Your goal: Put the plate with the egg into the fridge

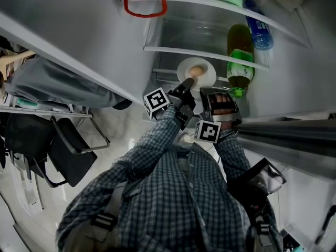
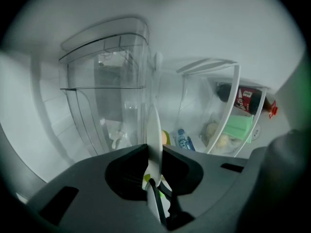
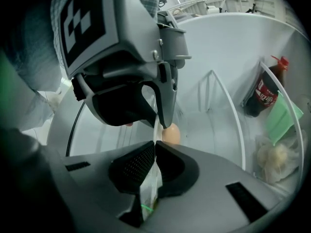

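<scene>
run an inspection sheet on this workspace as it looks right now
surface: glass fridge shelves; whether the plate rests on one cannot be told
job's things: white plate with one egg on it, inside the open fridge
clutter: green bottle, blue bottle, dark sauce bottle, green pack
grippers: left gripper and right gripper are each shut on the plate's rim, close beside each other
cables: one thin dark cord beside the left gripper
surroundings: black chair on the floor left of the fridge; the person's checked sleeves
</scene>
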Action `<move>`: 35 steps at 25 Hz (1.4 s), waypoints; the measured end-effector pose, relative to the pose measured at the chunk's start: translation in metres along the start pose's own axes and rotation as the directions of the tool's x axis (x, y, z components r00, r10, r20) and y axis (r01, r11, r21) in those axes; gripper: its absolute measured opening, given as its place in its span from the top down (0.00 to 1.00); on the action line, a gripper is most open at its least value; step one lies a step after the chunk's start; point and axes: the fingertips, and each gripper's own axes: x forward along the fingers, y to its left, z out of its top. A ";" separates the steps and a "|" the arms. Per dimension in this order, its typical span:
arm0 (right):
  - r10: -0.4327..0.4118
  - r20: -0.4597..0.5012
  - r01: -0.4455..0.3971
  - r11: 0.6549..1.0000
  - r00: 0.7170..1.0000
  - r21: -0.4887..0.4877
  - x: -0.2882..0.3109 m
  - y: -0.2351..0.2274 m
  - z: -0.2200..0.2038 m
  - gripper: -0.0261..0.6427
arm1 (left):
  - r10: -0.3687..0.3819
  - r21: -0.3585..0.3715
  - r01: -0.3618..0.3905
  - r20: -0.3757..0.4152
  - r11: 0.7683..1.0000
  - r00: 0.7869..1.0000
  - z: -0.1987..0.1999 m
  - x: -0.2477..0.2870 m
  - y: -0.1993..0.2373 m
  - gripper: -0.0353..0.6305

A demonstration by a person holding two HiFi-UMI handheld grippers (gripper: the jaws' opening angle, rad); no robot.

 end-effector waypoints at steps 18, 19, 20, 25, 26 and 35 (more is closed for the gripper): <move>0.011 -0.027 -0.011 1.000 1.000 -0.008 0.011 -0.003 -0.005 0.93 | 0.010 0.040 -0.006 -0.115 0.999 0.993 -0.025 -0.021 0.001 0.84; 0.008 -0.027 -0.008 1.000 1.000 -0.007 0.011 -0.003 -0.005 0.93 | 0.009 0.034 -0.005 -0.115 0.999 0.993 -0.026 -0.024 0.001 0.84; 0.008 -0.024 -0.008 1.000 1.000 0.000 0.012 -0.003 -0.004 0.93 | 0.003 0.026 -0.001 -0.112 1.000 0.994 -0.026 -0.027 -0.001 0.84; 0.020 -0.015 -0.020 0.999 1.000 0.038 0.013 0.002 -0.005 0.93 | 0.013 0.033 -0.010 -0.089 0.999 0.996 -0.017 -0.038 0.001 0.84; 0.022 -0.015 -0.021 0.999 1.000 0.043 0.013 0.002 -0.005 0.93 | 0.017 0.034 -0.014 -0.087 0.999 0.996 -0.016 -0.040 0.002 0.84; 0.016 -0.007 -0.016 0.995 1.000 0.098 0.009 0.002 -0.008 0.93 | -0.015 0.019 0.017 -0.100 1.000 0.995 -0.023 -0.039 -0.003 0.84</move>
